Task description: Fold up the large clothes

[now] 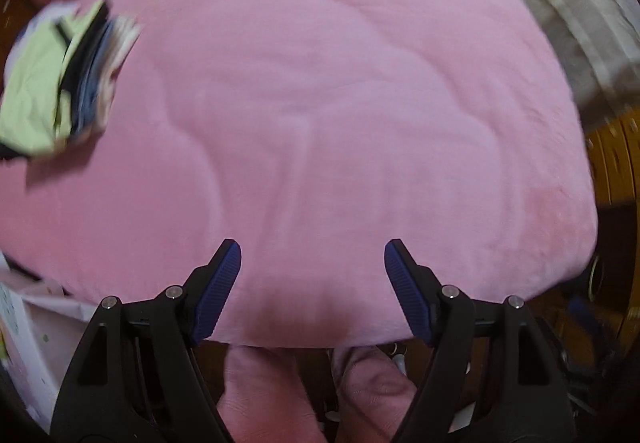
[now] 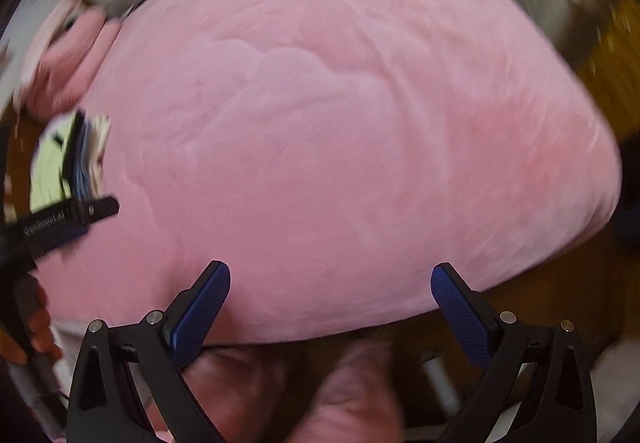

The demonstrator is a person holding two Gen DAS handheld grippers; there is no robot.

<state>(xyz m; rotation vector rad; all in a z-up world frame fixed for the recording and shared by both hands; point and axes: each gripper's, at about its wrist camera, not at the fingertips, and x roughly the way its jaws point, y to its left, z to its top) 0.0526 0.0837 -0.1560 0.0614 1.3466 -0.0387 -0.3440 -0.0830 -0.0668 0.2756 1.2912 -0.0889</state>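
While both grippers' jaws stand apart and empty, one pink blanket [image 1: 320, 103] bears one clothes stack [image 1: 60, 83].

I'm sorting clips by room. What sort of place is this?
Probably a bedroom: a broad pink plush blanket spread like bedding, a stack of folded clothes on it, and pale bedding or a curtain behind.

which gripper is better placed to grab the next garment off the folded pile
Left, probably. The pile of clothes lies at the left edge of the pink blanket, and the left gripper shows right beside it in the right wrist view. The right gripper hangs open over bare blanket, farther away. Both hold nothing.
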